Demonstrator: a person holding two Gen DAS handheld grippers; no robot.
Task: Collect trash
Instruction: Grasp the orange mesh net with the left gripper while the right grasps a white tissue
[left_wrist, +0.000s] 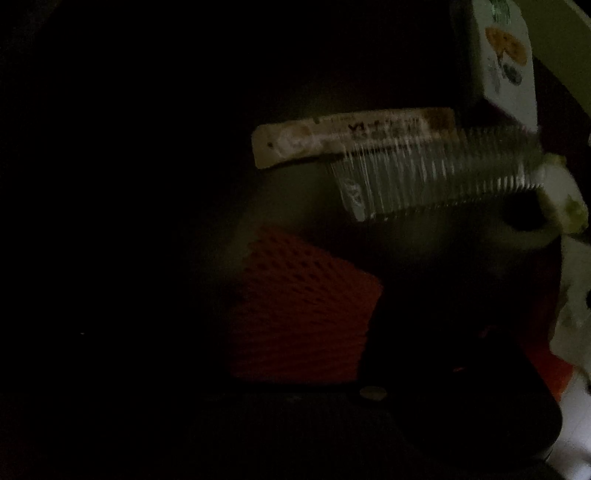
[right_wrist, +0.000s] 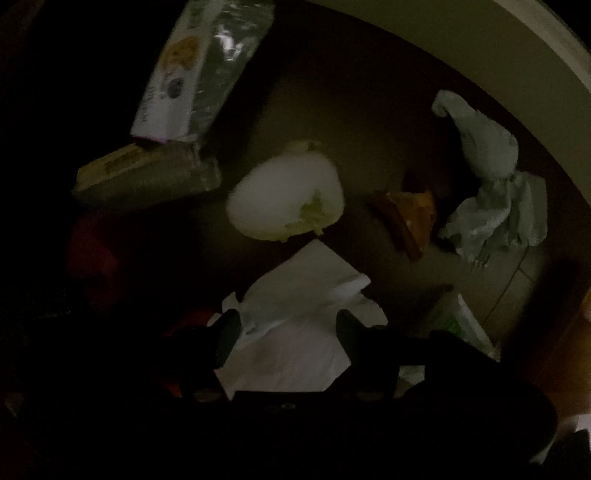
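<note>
Both wrist views very dark; I seem to be looking down into the bin, pale curved wall at top right, with trash on its floor; right gripper hangs low over a white napkin, fingers spread, one dark tip either side of the sheet, nothing pinched that I can see; so I judge this is the drop-off step, napkin just lying free among the rest. Other trash beyond: white bowl with green scraps, brown crust, crumpled wipe, cookie box leaning on a ribbed tray. Left view shows the box, tray and an orange net; left gripper's own fingers lost in the dark, cannot tell their state. Next move, as I judge: lift right gripper straight up clear of the wall; keep fingers apart so the napkin does not snag.
</note>
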